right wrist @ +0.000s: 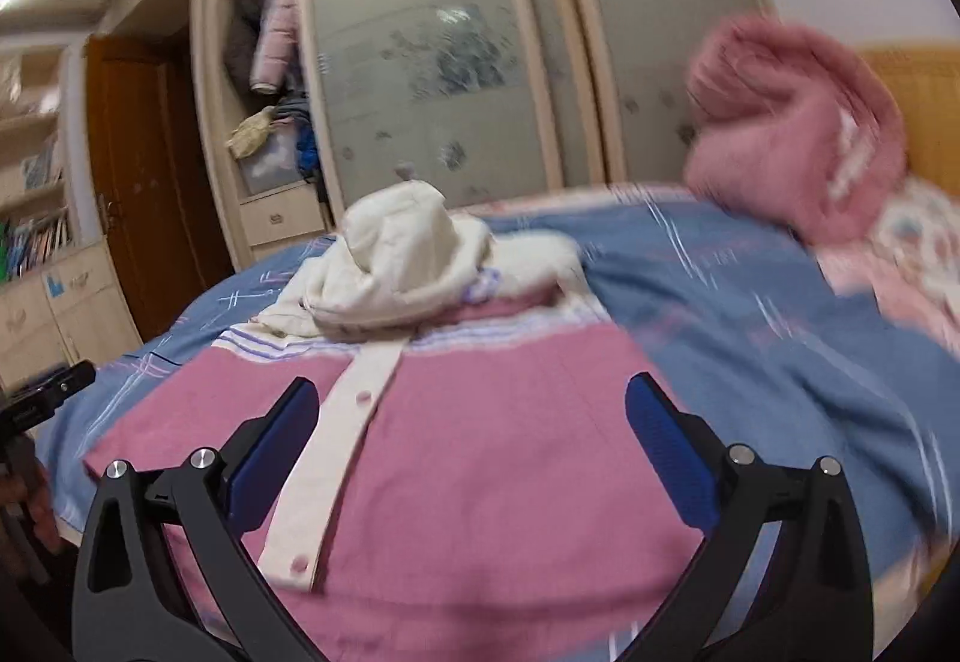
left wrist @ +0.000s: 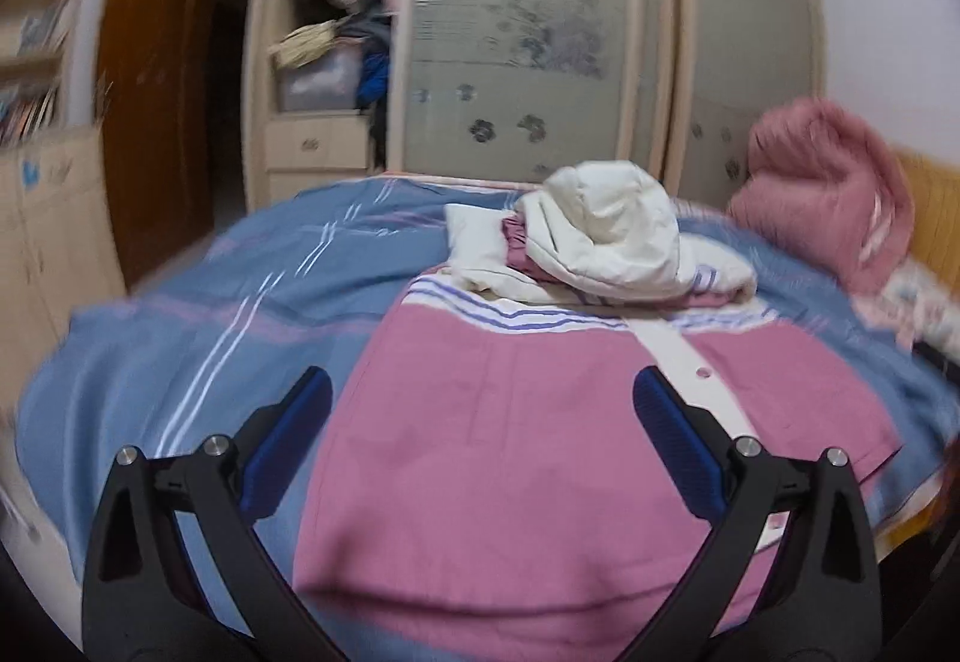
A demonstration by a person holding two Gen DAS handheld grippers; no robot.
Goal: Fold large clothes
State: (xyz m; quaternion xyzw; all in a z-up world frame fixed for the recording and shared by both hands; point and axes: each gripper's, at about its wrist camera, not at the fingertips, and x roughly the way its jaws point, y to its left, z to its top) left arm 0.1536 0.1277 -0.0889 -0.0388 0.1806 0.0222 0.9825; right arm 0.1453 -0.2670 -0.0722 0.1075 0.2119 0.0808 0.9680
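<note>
Pink jacket lies spread on the bed, body flat, white button placket running down its front. Cream hood bunched in a heap at the far end, past the fingertips in both views.

Left gripper: fingers wide apart, holding nothing, hovering above the pink cloth; placket sits just inside its right finger. Right gripper: fingers likewise spread and empty, placket close by its left finger, pink panel filling the gap between the fingers.

Blue striped bedcover shows beyond both outer fingers. A fluffy pink bundle sits well off beyond the right finger, near the headboard. Wardrobe stands behind the bed, one section open with clothes inside.

Progress, as I judge it: early. Garment looks laid out and roughly smoothed, but no fold across the body is visible, and the hood is loose. Sleeves not clearly seen. Folding proper seems yet to be done. Frames are motion-blurred, so fine detail is uncertain.
</note>
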